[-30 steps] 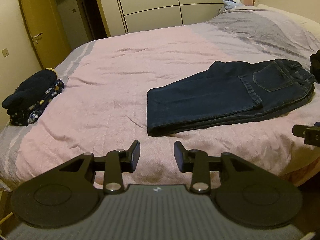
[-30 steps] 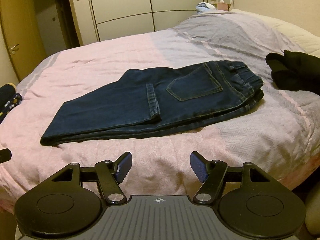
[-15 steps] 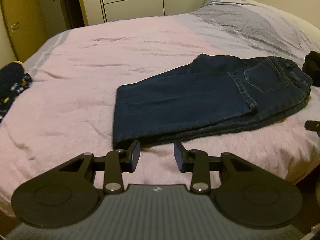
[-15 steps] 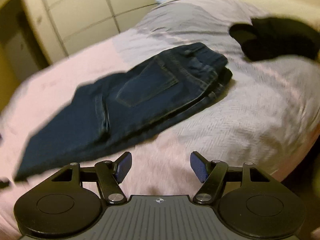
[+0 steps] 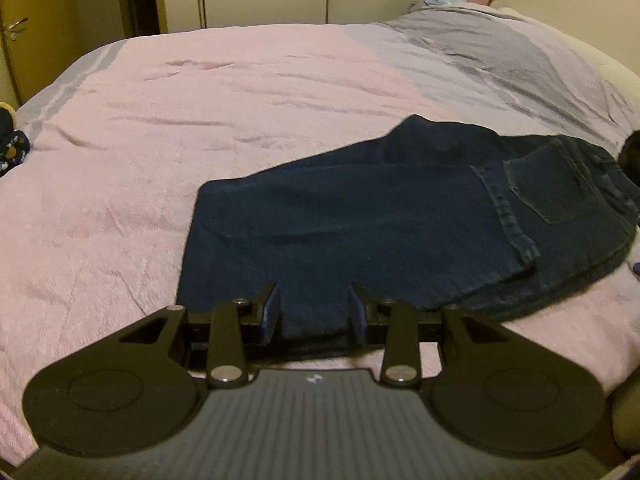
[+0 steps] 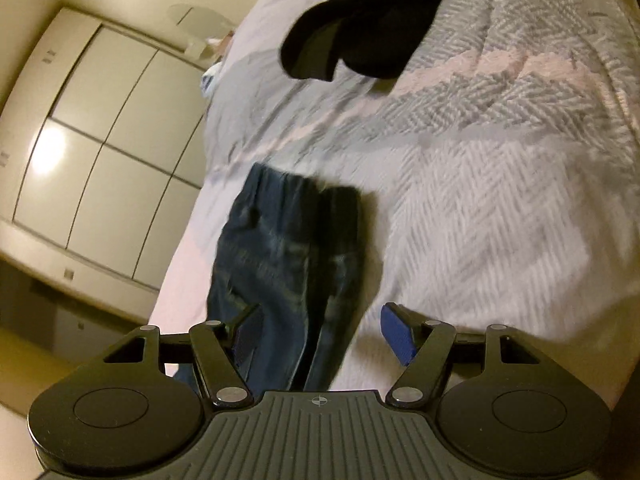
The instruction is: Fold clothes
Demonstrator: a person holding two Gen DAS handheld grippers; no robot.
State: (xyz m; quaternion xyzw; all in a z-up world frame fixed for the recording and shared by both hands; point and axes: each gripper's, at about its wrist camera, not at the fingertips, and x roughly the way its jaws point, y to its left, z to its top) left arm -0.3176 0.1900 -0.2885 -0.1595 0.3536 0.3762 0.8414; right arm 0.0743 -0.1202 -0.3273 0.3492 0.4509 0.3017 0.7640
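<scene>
While the folded jeans [image 5: 384,220] lie flat across the pink-and-grey bed [image 5: 200,92], the left gripper [image 5: 314,312] sits at their near left end, its jaws apart with the folded edge of the legs reaching between them. At the far right end, the right gripper [image 6: 320,332] is tilted, its jaws wide apart; the waistband end of the jeans [image 6: 288,264] runs between them, closer to the left jaw. A black garment [image 6: 360,24] lies further off on the bed.
</scene>
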